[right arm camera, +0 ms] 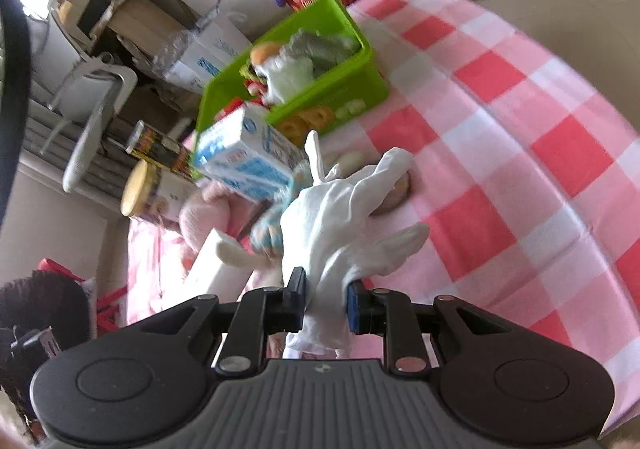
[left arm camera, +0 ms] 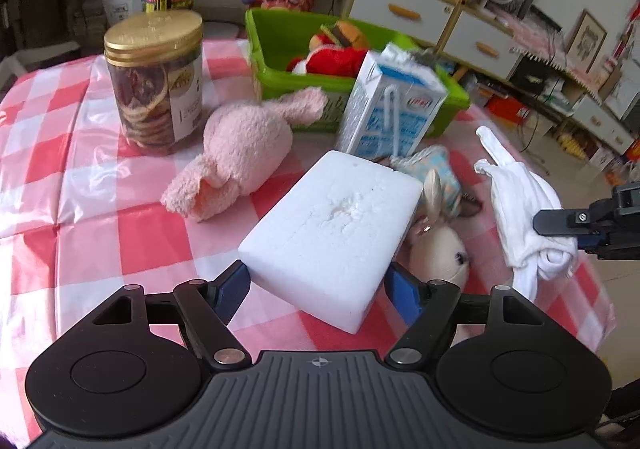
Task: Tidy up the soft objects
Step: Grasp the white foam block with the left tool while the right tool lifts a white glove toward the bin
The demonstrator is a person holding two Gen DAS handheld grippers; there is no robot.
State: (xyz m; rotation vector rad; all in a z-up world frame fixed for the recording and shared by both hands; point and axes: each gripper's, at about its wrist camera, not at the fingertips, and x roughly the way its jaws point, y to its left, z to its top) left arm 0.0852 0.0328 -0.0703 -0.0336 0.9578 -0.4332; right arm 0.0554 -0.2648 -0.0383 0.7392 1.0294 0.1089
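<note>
My left gripper (left arm camera: 320, 289) is shut on a white foam sponge block (left arm camera: 332, 225), its blue pads (left arm camera: 234, 289) pressing the block's near corners; the block hangs tilted just above the checked cloth. My right gripper (right arm camera: 326, 301) is shut on a white cloth glove (right arm camera: 344, 217), which dangles from the pads; in the left wrist view the same glove (left arm camera: 524, 209) hangs at the right. A pink plush rabbit (left arm camera: 240, 153) and a small doll in a blue dress (left arm camera: 436, 193) lie on the table. The green basket (left arm camera: 272, 49) at the back holds a red plush toy (left arm camera: 336, 61) and a burger toy.
A milk carton (left arm camera: 392, 105) leans in front of the basket. A gold-lidded jar of dried slices (left arm camera: 156, 81) stands at the left, with a tin behind it. The red-and-white checked tablecloth (right arm camera: 520, 129) drops off at the right table edge. Shelves and drawers stand beyond.
</note>
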